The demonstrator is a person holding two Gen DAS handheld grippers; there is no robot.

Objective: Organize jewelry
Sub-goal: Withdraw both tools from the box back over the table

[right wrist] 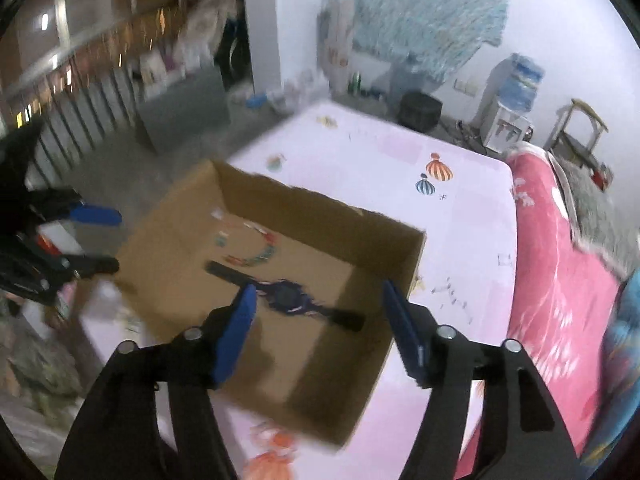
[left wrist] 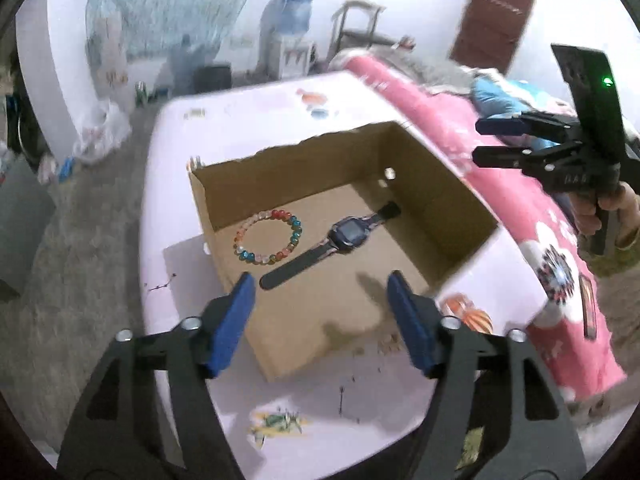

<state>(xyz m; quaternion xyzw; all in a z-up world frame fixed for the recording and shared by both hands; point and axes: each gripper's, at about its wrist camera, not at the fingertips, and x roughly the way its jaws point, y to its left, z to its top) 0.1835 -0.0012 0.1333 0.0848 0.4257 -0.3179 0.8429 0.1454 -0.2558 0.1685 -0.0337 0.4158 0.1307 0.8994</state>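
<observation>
Both grippers hung empty, jaws apart, above our cardboard box (left wrist: 240, 184).
We had the beaded bracelet (left wrist: 267, 237) and wristwatch (left wrist: 346, 235) inside; nothing else looked left.

Box (left wrist: 436, 184) open-topped — walls fence its sides

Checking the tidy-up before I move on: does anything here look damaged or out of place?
The cardboard box has a ragged, torn top edge along its far wall. Inside, the bead bracelet and the watch lie flat on the bottom, side by side; nothing has spilled.
</observation>
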